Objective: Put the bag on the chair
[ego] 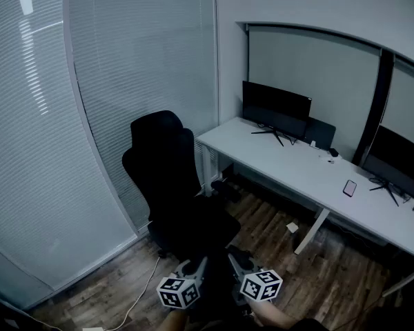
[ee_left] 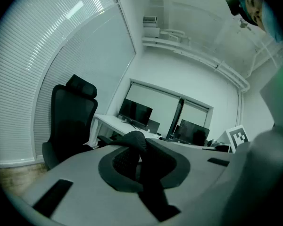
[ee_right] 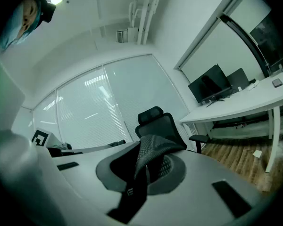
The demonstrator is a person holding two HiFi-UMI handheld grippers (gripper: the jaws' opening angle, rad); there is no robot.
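Note:
The black office chair stands by the blinds, its seat just ahead of both grippers. At the bottom edge of the head view, my left gripper and right gripper sit close together, with the dark bag between and below them, mostly hidden. In the left gripper view a black mesh strap is pinched in the shut jaws, and the chair is ahead on the left. The right gripper view shows its jaws shut on a second padded mesh strap, with the chair straight ahead.
A long white desk runs along the right with two monitors and a phone on it. Glass walls with blinds close in behind the chair. A white cable lies on the wooden floor.

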